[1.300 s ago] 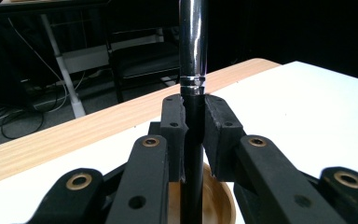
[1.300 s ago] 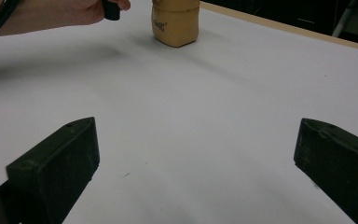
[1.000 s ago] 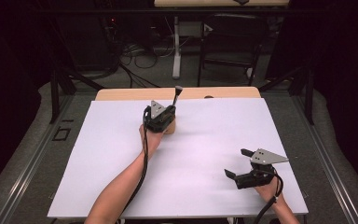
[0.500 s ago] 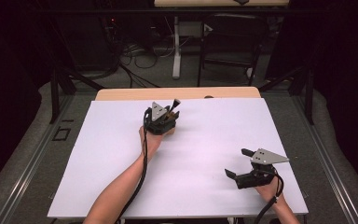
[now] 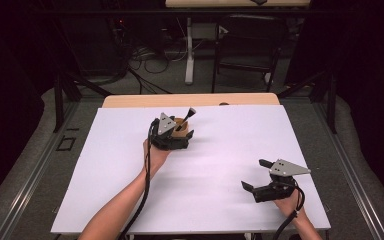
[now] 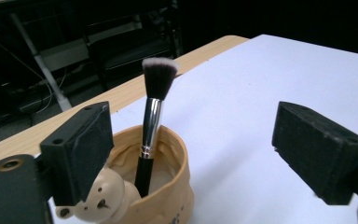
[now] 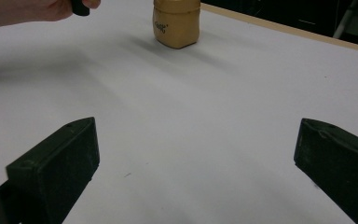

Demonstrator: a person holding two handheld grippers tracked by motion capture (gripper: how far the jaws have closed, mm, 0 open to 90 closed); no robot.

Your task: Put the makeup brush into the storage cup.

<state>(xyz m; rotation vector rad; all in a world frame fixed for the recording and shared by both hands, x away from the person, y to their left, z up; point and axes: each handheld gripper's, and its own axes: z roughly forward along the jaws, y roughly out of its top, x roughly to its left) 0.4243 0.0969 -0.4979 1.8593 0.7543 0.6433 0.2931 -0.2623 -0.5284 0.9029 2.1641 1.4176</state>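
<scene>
A tan cup [image 6: 168, 186] with a small bear figure on its near rim stands on the white sheet [image 5: 220, 150] at the back middle. A black makeup brush [image 6: 151, 116] with a silver ferrule stands in the cup, bristles up and leaning. My left gripper [image 5: 176, 134] sits just on the near side of the cup [image 5: 181, 125]; its jaws have just been opening, and they stand wide apart, one on each side of the cup, touching neither cup nor brush [image 5: 190, 114]. My right gripper [image 5: 255, 174] rests open at the front right, nothing between its jaws.
The white sheet covers most of a wooden table, whose bare strip [image 5: 190, 100] shows along the back edge. From the right gripper view the cup [image 7: 176, 21] is far ahead, with a hand [image 7: 28, 9] at the upper left. Dark floor, cables and frames surround the table.
The left gripper lowered the brush into the cup, opened its jaws and let go, then drew back a little toward the person. The right gripper has not moved.
</scene>
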